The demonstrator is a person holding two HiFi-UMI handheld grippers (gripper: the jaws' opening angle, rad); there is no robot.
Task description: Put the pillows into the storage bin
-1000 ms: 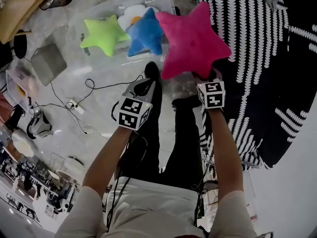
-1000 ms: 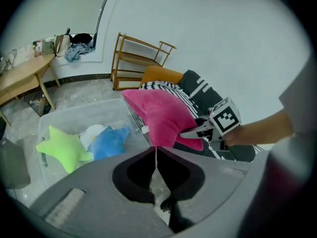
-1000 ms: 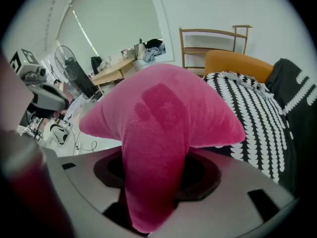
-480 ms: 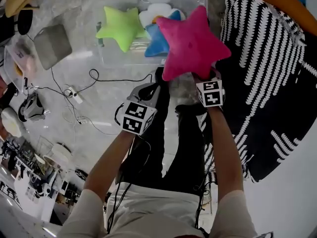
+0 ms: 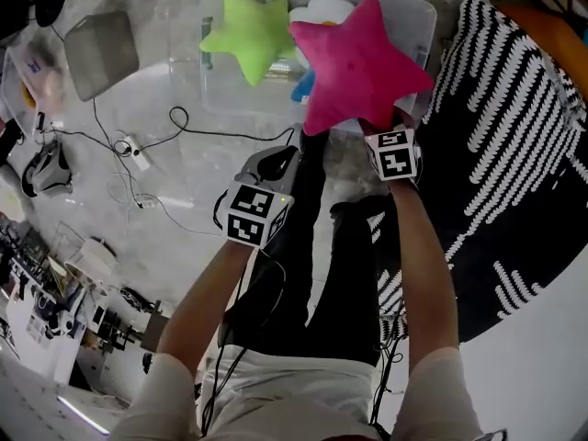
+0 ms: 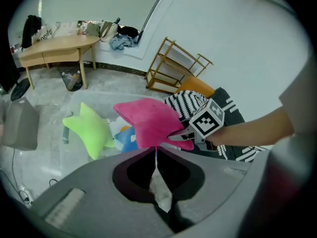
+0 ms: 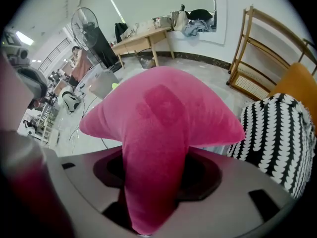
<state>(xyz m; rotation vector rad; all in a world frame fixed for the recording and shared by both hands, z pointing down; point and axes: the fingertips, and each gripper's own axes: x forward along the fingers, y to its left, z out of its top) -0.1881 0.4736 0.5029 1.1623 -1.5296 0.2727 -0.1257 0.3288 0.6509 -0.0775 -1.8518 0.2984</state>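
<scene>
Nearest the person, the left gripper point(image 6: 155, 155) is held low and to the left with its jaws pressed together on nothing, apparently kept clear of the work. To its right and a little farther out, the right gripper point(image 5: 383, 133) has its jaws about half open, clamped on one arm of the pink star pillow point(image 5: 358, 67). Gripping by a single point lets the rest of the plush stand free above the tool, likely so that it can drop cleanly. The pillow hangs in the air over the near right part of the clear storage bin point(image 5: 418, 12), not yet inside. In the bin a green star pillow point(image 5: 250, 35) leans at the left side, with a blue pillow point(image 5: 301, 87) and a white one point(image 5: 323, 9) tucked behind the pink star. Black-and-white patterned fabric point(image 5: 514, 136) lies to the right, beside the bin.
</scene>
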